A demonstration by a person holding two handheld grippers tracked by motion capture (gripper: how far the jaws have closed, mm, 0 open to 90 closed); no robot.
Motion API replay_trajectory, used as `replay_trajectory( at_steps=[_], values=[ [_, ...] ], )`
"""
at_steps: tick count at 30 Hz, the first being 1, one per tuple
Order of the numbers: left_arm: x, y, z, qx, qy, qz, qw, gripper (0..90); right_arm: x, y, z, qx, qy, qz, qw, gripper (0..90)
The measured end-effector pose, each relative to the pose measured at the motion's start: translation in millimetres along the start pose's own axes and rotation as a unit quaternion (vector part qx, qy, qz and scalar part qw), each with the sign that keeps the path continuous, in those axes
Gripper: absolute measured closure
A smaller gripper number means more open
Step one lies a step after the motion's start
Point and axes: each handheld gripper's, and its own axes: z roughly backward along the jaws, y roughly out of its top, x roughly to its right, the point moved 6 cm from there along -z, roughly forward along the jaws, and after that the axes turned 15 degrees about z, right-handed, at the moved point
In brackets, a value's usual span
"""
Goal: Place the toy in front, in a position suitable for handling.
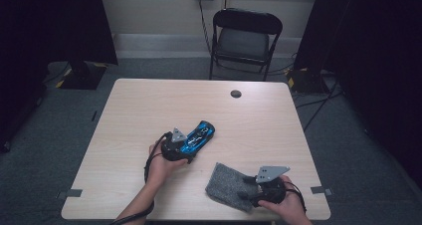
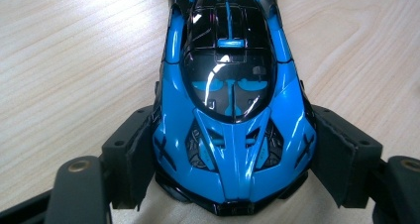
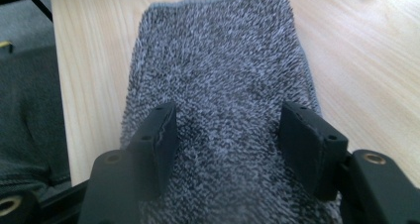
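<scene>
- Grey terry cloth (image 3: 218, 85) sits nearest the person, at the near right edge of the wooden table (image 1: 149, 100). The right gripper (image 3: 225, 135) is over it with its jaws parted, one pad on each side of a strip of the fabric. I can't tell from the pictures if the pads are pinching it yet, so I'd call it not grabbed.
- My tip for this bit: push the pads down into the pile before squeezing so you catch a real fold, not just fuzz. Otherwise it'll slip out on the lift.
- Grab closer to the cloth's edge if you can, it leaves more loose fabric to wipe with.
- Further in, around mid-table, the blue toy car (image 2: 233, 100) is clamped across its nose by the left gripper (image 2: 233, 154), pads snug on both sides. Looks solid. I'd keep it right there and not tilt it, since the shiny body looks slippery.
- Bring the cloth to the car, not the other way round.
- Way back, a folding chair (image 1: 245, 38) stands beyond the table, out of the way.
</scene>
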Motion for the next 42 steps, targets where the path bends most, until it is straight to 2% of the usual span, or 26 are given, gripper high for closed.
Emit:
replay_trajectory(
  at_steps=[7, 10, 12, 21, 26, 28, 29, 30, 31, 32, 35, 39, 42],
  values=[
    [0.0, -0.1, 0.0, 0.000, 0.000, 0.000, 1.0000, 25.8, -2.0, -1.8, -3.9, -0.006, -0.002, 0.001, 1.0000, 39.9],
    [0.1, -0.1, 0.0, 0.000, 0.000, 0.000, 1.0000, 25.8, -4.2, -2.4, -6.1, -0.012, -0.016, 0.009, 0.9998, 40.7],
    [0.1, -0.1, 0.0, 0.000, 0.000, 0.000, 1.0000, 25.8, -5.2, -2.0, -6.9, -0.017, -0.023, 0.005, 0.9996, 41.4],
    [-0.2, 0.0, 0.3, 0.001, 0.002, -0.002, 1.0000, 25.8, -5.2, -1.6, -8.2, -0.025, -0.032, 0.004, 0.9991, 46.3],
    [-0.2, 0.0, 0.3, 0.001, 0.003, -0.002, 1.0000, 25.8, -5.9, -1.0, -8.4, -0.029, -0.038, 0.002, 0.9989, 52.8],
    [-0.1, -0.1, 0.2, 0.001, 0.002, -0.002, 1.0000, 25.8, -6.9, 0.5, -9.0, -0.032, -0.037, 0.004, 0.9988, 60.8],
    [-0.1, -0.1, 0.2, 0.001, 0.002, -0.002, 1.0000, 25.8, -6.9, 0.5, -9.0, -0.032, -0.037, 0.004, 0.9988, 60.8],
    [-0.1, -0.1, 0.2, 0.001, 0.002, -0.002, 1.0000, 25.8, -6.3, 1.1, -9.3, -0.033, -0.038, 0.001, 0.9988, 65.7],
    [-0.1, -0.1, 0.2, 0.001, 0.002, -0.002, 1.0000, 25.8, -6.3, 1.1, -9.3, -0.033, -0.038, 0.001, 0.9988, 65.7],
    [-0.1, -0.1, 0.2, 0.001, 0.003, -0.002, 1.0000, 25.8, -5.2, 1.7, -9.4, -0.036, -0.039, -0.006, 0.9986, 70.1],
    [0.0, -0.1, 0.2, 0.001, 0.003, -0.002, 1.0000, 25.8, -3.9, 2.8, -9.7, -0.045, -0.046, -0.014, 0.9978, 75.3],
    [-0.1, 0.0, 0.3, 0.001, 0.003, -0.001, 1.0000, 25.8, -4.3, 5.2, -10.5, -0.056, -0.055, -0.016, 0.9967, 78.0],
    [-0.1, 0.0, 0.3, 0.001, 0.003, -0.002, 1.0000, 25.8, -2.7, 5.7, -10.0, -0.057, -0.054, -0.032, 0.9964, 79.9]
  ],
)
